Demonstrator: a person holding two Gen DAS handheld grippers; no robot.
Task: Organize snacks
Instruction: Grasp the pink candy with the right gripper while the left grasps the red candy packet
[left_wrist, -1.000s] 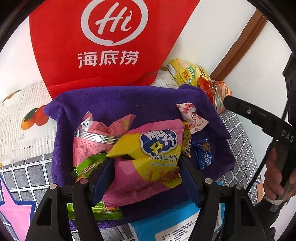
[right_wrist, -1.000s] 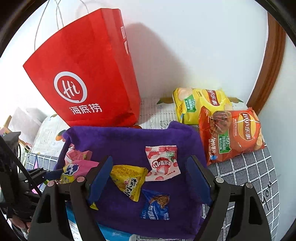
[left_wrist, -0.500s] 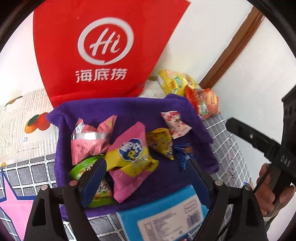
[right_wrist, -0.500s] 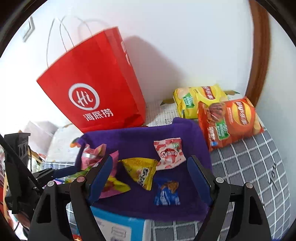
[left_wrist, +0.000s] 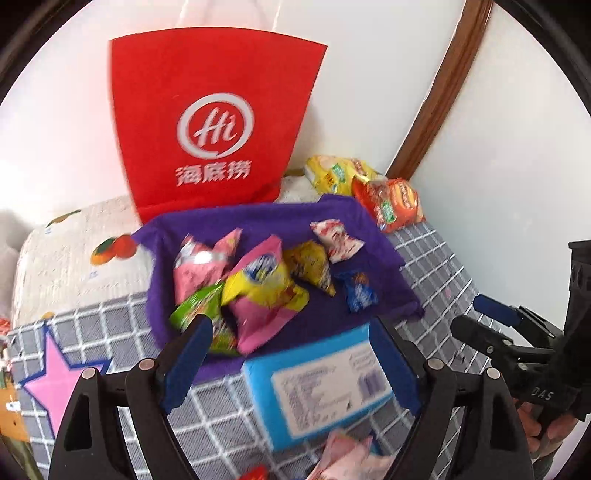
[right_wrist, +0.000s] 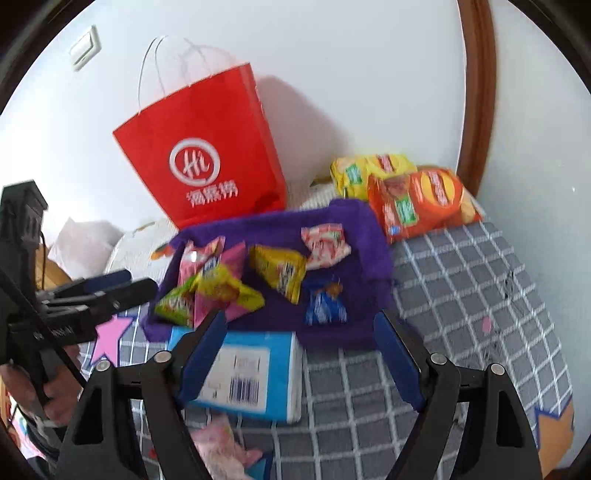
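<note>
A purple cloth tray (left_wrist: 258, 221) holds several snack packets. Among them are a pink-and-yellow one (left_wrist: 262, 284), a pink one (left_wrist: 199, 266) and a green one (left_wrist: 199, 310). A yellow packet (left_wrist: 310, 266), a white-red packet (left_wrist: 334, 240) and a blue packet (left_wrist: 358, 291) lie further right. My left gripper (left_wrist: 288, 332) hangs open over the tray's near edge and a blue box (left_wrist: 317, 384), with nothing between its pads. My right gripper (right_wrist: 299, 325) is open and empty too, above the same blue box (right_wrist: 255, 373) and the tray (right_wrist: 354, 218).
A red paper bag (left_wrist: 210, 122) stands against the wall behind the tray. Yellow (right_wrist: 365, 170) and orange (right_wrist: 421, 203) chip bags lie at the back right. A pink wrapper (left_wrist: 351, 458) lies nearest me on the checked mat. Each gripper shows in the other's view, at the side.
My left gripper let go of the pink-and-yellow packet, which now lies in the tray. Both grippers drew back and up from the tray, so the blue box came into view.
</note>
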